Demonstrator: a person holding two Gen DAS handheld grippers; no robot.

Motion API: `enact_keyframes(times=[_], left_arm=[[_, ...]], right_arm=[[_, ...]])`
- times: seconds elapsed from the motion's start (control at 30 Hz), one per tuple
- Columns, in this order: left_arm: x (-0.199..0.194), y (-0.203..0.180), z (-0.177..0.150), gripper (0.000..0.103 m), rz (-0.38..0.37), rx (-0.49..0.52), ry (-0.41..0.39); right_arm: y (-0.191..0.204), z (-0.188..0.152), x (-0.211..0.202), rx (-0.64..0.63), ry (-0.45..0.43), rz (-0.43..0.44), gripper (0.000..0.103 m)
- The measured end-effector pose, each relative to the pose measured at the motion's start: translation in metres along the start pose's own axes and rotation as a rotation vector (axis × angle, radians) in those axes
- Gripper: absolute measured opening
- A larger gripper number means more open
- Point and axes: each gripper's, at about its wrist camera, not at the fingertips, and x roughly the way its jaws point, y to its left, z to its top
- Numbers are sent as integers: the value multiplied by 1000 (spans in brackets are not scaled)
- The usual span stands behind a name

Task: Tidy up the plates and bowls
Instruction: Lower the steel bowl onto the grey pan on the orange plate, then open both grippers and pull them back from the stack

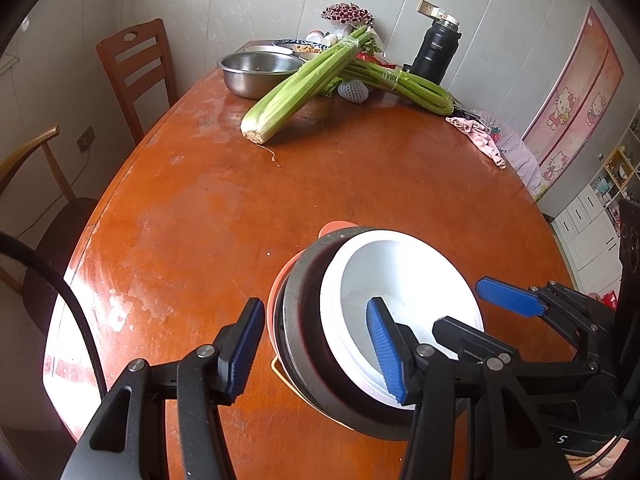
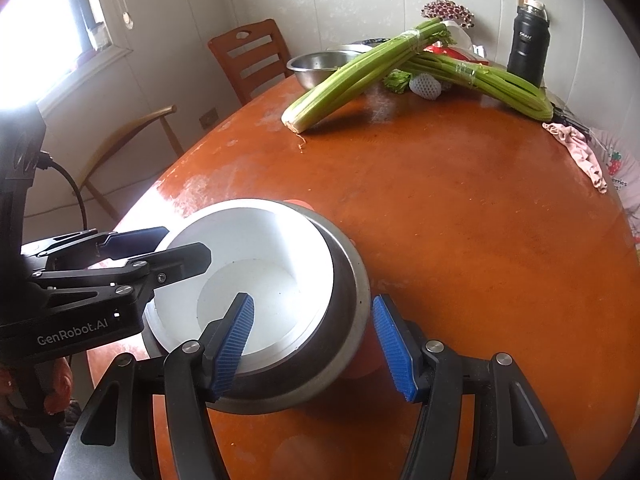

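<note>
Beyond worn table: chairs, perhaps window.

Two wrist fisheyes angled down, close over nested bowls, sharing the table, opposite sides

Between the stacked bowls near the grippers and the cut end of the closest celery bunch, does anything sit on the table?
Nothing: in both wrist views the table is bare between the stacked bowls and the celery, apart from worn patches.
</note>
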Motion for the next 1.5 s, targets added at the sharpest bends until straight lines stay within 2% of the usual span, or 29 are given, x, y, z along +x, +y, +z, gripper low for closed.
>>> enact_keyframes(times=[0.3,0.5,0.63,1.13,1.5], left_arm=[[-12,-3,-2,58,15,6,-23],[-29,-13,-9,64,38,16,-54],[-46,-23,-23,67,54,25,-82],[-72,-58,-99,71,77,43,-104],[-82,-66,-134,71,92,46,-108]], right_arm=[[4,0,-11,-4,-27,-27,64],[8,-7,-36,-15,-89,-54,64],[7,-24,-58,-4,-135,-70,72],[9,-107,-102,8,-172,-111,73],[15,-136,-114,4,-197,-113,73]])
